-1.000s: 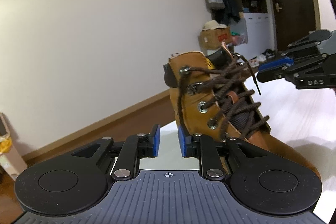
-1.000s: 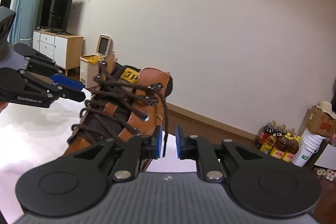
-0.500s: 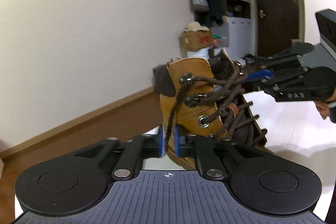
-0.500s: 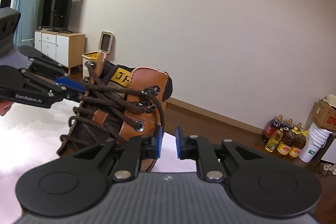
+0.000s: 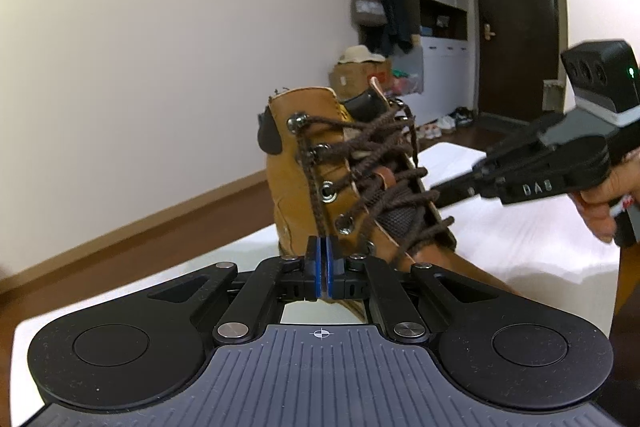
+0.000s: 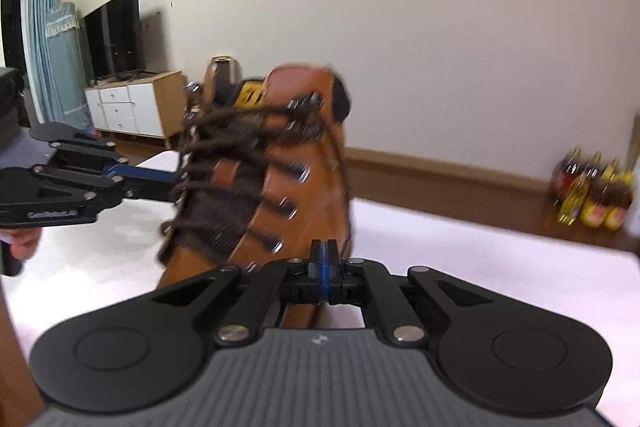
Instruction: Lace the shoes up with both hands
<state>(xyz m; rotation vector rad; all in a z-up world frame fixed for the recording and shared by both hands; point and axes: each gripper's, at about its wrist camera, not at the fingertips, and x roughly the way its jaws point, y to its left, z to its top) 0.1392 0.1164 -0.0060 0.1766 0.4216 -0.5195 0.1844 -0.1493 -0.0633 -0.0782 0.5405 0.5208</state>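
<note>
Our left gripper [image 5: 322, 269] and right gripper [image 6: 325, 271] jaws are each clamped on a lace end [image 5: 314, 195] beside the boot [image 5: 320, 183]. Eyelets threaded; the knot remains.

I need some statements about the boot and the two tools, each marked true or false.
1. The boot stands upright on a white surface. True.
2. The left tool is shut on a lace. True.
3. The boot is black. False: it is tan, with dark brown laces.
4. The right tool is wide open. False: it is shut.
5. A hand holds the right tool. True.
</note>
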